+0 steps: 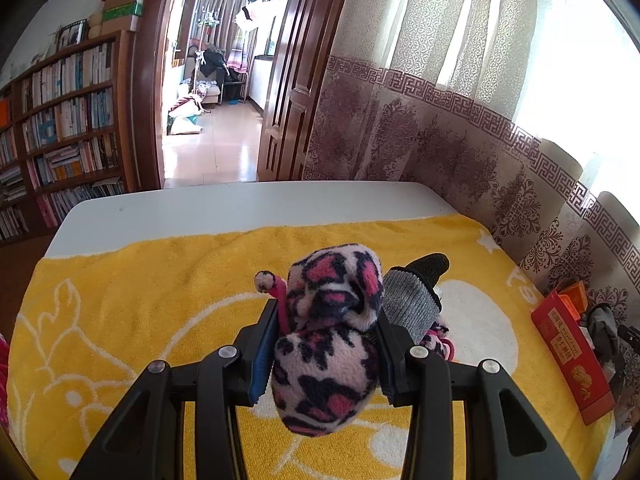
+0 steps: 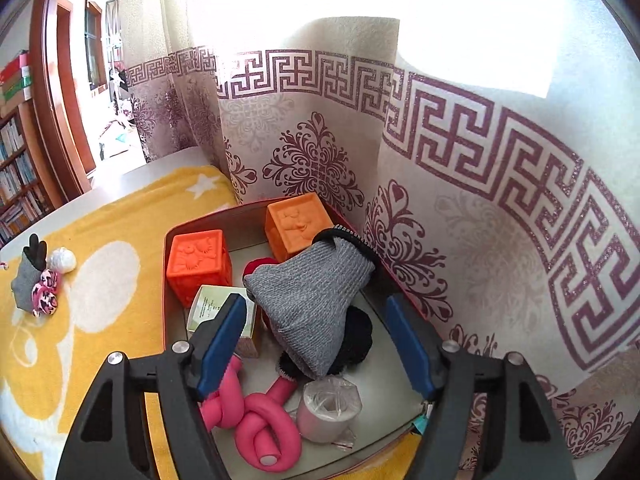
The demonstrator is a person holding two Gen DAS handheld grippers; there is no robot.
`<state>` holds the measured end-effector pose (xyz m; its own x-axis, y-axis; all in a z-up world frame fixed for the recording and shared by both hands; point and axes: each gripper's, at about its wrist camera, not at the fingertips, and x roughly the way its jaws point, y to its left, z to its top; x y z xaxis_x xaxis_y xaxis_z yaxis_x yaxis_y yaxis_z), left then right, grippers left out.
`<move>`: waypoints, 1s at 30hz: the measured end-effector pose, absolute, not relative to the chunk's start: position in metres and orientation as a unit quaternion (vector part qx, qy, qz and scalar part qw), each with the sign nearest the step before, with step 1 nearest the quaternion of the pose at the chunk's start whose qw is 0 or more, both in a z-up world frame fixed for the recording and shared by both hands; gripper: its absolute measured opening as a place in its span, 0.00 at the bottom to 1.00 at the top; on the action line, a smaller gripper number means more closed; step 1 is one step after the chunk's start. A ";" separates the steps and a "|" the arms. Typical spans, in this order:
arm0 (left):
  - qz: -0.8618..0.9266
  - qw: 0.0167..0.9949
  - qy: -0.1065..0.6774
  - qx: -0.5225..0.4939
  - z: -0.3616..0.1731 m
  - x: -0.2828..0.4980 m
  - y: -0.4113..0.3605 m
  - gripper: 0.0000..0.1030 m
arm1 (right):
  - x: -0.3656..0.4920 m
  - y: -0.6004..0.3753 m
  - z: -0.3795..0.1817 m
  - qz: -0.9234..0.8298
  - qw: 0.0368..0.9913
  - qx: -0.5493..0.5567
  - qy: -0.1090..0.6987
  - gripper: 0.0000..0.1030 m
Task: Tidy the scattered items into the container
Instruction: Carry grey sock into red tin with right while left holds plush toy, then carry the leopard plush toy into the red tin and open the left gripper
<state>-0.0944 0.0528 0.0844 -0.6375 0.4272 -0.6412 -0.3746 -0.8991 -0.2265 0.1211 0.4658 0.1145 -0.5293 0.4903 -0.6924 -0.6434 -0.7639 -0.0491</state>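
We see our left tongs (image 1: pixel 326 354) squeezing a fuzzy pink sock (image 1: pixel 326 344) with dark spots, held up over the yellow towel (image 1: pixel 140 288) on the white table (image 1: pixel 200 208). Just behind it lies a gray glove (image 1: pixel 412 300) with black fingers. Our right tongs (image 2: pixel 316 344) are wide apart and hold nothing, hanging over the red box (image 2: pixel 166 288) by the curtain (image 2: pixel 500 200). In the box we see another gray glove (image 2: pixel 312 300), two orange blocks (image 2: pixel 200 266), a pink knotted tube (image 2: pixel 264 420), a roll of tape (image 2: pixel 328 412) and a small carton (image 2: pixel 218 312)
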 end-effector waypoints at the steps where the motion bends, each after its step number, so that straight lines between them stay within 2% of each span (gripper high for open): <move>1: 0.905 0.225 -0.034 -0.361 0.087 -0.092 0.056 0.43 | 0.124 0.464 0.115 0.869 0.326 -0.355 0.108 0.74; 14: 0.875 0.317 -0.006 -0.366 0.101 -0.043 0.134 0.43 | 0.143 0.455 0.137 0.898 0.300 -0.294 0.133 0.74; 30: 0.791 0.471 0.088 -0.380 0.093 0.058 0.317 0.43 | 0.169 0.468 0.170 0.926 0.269 -0.195 0.181 0.77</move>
<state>0.0577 0.3175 0.0933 -0.2666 0.6790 -0.6840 -0.8124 -0.5402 -0.2196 0.1689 0.4677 0.1695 -0.7792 0.4277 -0.4583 -0.5689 -0.7895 0.2304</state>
